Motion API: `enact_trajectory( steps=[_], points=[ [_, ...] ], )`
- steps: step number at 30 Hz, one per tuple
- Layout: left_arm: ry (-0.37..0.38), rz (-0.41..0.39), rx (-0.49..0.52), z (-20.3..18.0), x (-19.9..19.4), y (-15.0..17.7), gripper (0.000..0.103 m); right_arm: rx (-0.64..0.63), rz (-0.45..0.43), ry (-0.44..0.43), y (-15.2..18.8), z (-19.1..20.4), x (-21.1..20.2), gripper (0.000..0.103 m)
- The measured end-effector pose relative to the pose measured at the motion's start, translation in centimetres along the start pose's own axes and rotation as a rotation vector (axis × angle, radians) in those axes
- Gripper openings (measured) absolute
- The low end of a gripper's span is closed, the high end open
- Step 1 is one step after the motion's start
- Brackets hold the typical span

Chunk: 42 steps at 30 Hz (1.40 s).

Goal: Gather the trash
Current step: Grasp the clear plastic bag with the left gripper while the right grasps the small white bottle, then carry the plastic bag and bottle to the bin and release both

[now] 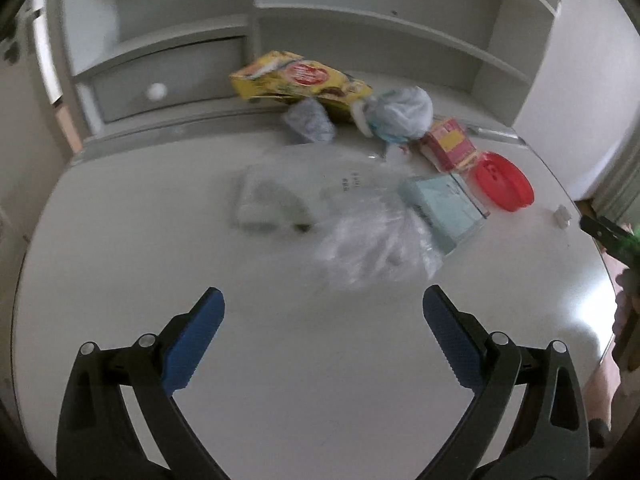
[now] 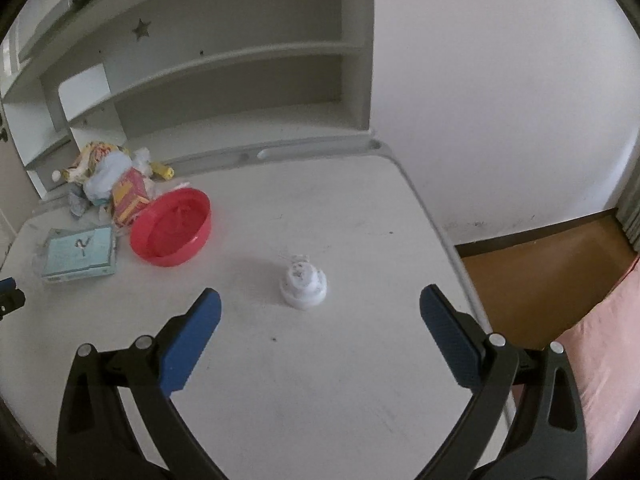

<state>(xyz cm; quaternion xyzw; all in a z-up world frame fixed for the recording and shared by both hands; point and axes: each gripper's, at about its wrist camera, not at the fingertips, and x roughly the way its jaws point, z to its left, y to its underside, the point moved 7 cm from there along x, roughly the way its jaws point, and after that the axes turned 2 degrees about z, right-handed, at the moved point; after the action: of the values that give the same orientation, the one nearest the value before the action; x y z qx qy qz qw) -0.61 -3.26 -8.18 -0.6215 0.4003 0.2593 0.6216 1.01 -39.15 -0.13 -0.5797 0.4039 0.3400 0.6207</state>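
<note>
A white tabletop (image 1: pixel 280 360) carries scattered trash before a white shelf unit (image 1: pixel 360 20) at its far edge. Largest is a yellow snack bag (image 1: pixel 300 80), printed with a red logo, lying at the far centre. Just right of it sits a knotted white plastic bag (image 1: pixel 404 112), and near its front a crumpled grey wad (image 1: pixel 310 122). A crinkled clear plastic wrapper (image 1: pixel 372 244) lies nearer, touching a pale blue box (image 1: pixel 444 208) on its right. Beyond the box rests a red and yellow carton (image 1: pixel 450 148), and right of it a red round lid (image 2: pixel 172 226), rim upward. A small white cap (image 2: pixel 303 282), speckled dark on top, stands alone on the near right. The left claw (image 1: pixel 322 300) is spread wide above bare tabletop; the right claw (image 2: pixel 320 300) is likewise spread, the cap just beyond its fingers.
</note>
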Motion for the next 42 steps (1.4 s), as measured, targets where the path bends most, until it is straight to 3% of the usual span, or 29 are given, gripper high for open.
enact_trajectory(
  steps=[1,3,6,8,9,10,12,26,33,37,42],
  points=[
    [-0.009,0.01,0.023,-0.7,0.6,-0.4,0.096,-0.004,0.01,0.005,0.0,0.1,0.6,0.093],
    [-0.035,0.012,0.053,-1.6,1.4,-1.0,0.096,-0.008,0.047,-0.006,0.0,0.2,1.8,0.077],
    [-0.052,0.003,0.069,-1.5,2.2,-1.4,0.095,-0.008,0.091,-0.024,0.2,0.0,3.0,0.062],
    [-0.028,-0.002,0.065,-1.6,2.4,-1.6,0.072,-0.017,0.101,-0.017,0.3,0.2,3.6,0.054],
    [-0.014,0.002,0.06,-1.4,2.4,-1.6,0.05,-0.032,0.097,-0.003,0.3,0.2,3.6,0.048],
    [0.002,0.006,0.043,-1.2,2.5,-1.6,0.044,-0.042,0.092,-0.001,0.3,0.4,3.6,0.045],
    [0.018,-0.001,0.039,-1.1,2.1,-1.6,0.03,-0.047,0.087,-0.012,0.2,0.7,3.6,0.03],
    [-0.089,-0.177,-0.067,4.0,-6.6,-2.2,0.026,-0.051,0.017,-0.114,-1.0,3.2,0.8,0.03],
    [-0.068,-0.175,-0.1,5.1,-7.1,-1.8,0.025,-0.061,0.04,-0.16,-0.2,4.5,0.6,0.03],
    [-0.048,-0.174,-0.062,3.1,-7.1,-2.2,0.023,-0.041,0.024,-0.183,0.1,3.9,-0.5,0.03],
    [0.068,-0.207,0.065,-5.3,-8.0,-4.7,0.022,0.042,-0.053,-0.197,0.2,-1.5,-5.4,0.03]
  ],
)
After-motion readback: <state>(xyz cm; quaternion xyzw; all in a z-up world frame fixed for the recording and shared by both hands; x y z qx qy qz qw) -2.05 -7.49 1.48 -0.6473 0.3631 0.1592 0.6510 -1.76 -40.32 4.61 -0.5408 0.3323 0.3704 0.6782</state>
